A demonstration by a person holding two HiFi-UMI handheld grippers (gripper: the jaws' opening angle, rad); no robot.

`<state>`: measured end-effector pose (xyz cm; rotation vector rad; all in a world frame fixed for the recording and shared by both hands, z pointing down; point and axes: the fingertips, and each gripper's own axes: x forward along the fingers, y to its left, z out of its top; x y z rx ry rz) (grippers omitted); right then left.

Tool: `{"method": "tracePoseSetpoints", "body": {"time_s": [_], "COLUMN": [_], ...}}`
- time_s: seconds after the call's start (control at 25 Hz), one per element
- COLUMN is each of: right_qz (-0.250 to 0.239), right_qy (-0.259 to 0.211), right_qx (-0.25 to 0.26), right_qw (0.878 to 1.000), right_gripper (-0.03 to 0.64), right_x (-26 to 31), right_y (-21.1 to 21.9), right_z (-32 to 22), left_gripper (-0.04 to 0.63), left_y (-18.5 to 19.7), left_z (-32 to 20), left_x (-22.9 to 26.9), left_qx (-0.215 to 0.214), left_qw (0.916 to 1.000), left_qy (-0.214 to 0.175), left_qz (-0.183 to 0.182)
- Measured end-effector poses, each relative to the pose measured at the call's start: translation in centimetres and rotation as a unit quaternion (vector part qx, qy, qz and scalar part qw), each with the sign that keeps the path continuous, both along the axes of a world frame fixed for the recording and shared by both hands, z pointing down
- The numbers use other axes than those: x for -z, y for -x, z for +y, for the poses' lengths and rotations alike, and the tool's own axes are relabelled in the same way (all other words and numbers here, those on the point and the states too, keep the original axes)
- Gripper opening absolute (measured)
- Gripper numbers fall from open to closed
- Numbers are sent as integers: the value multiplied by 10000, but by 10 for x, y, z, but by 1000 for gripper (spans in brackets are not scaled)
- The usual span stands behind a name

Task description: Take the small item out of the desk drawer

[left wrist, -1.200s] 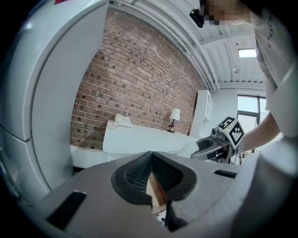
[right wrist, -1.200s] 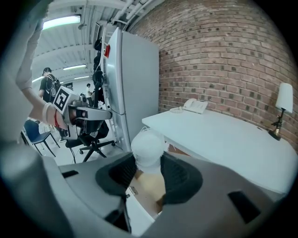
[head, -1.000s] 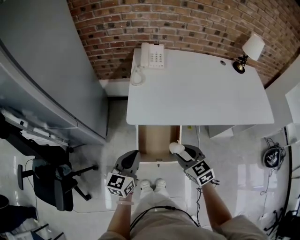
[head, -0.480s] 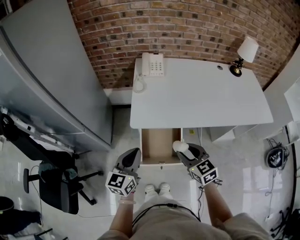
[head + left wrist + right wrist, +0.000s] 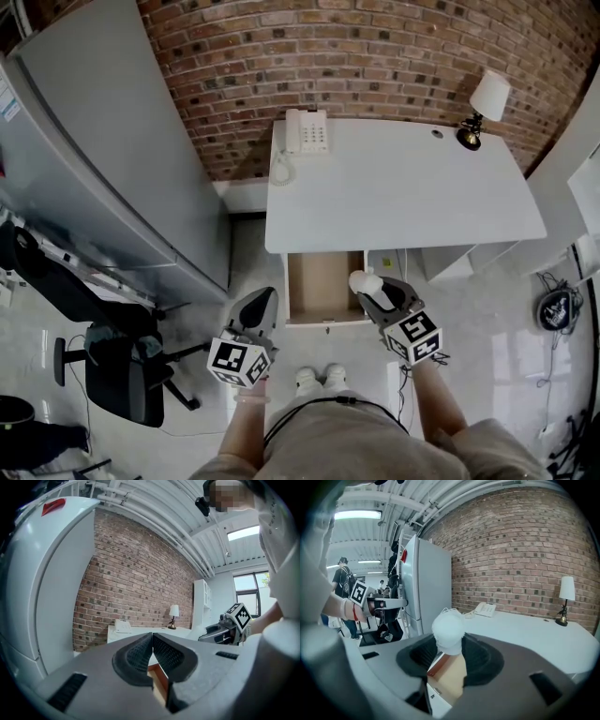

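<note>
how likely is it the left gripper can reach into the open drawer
Probably yes: the left gripper, fingers shut and empty, hangs left of the open drawer with nothing between. The right gripper holds the white item at its right edge.

L gripper (image 5: 263, 302): jaws were shut tip to tip, nothing btwn; held at person's front-left, marker cube nearest body.
R gripper (image 5: 373, 291): jaws stood apart, pads clamped on small white item (image 5: 362, 280); held at front-right, roughly level w/ L.
Both forearms bare, extended fwd, apart.
</note>
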<state>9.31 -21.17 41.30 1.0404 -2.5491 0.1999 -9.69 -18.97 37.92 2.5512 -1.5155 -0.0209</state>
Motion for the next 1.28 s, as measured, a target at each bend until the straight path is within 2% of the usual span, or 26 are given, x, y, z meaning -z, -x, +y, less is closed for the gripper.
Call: {"method": "tracePoseSetpoints", "body": {"time_s": [0.24,0.84,1.28], "right_qz": [-127,-411,-443], "right_qy": [-79,-457,-581], "right_qx": [-152,-450,-632], "right_qw": [9998,9971,9953], "right_gripper": [167,167,167], "right_x": [12,44,55], "right_y": [-6,-18,-31], "right_z": [8,5,-3], "left_gripper": [5,5,5], "left_y": [6,48,81], "left_z": [8,20,24], "left_x": [13,36,36], "left_qx": [78,573,929], "left_qw": [9998,9971,9944], "left_qy": [-158,-490,-509], "left_qz": [-49,-52,-50]}}
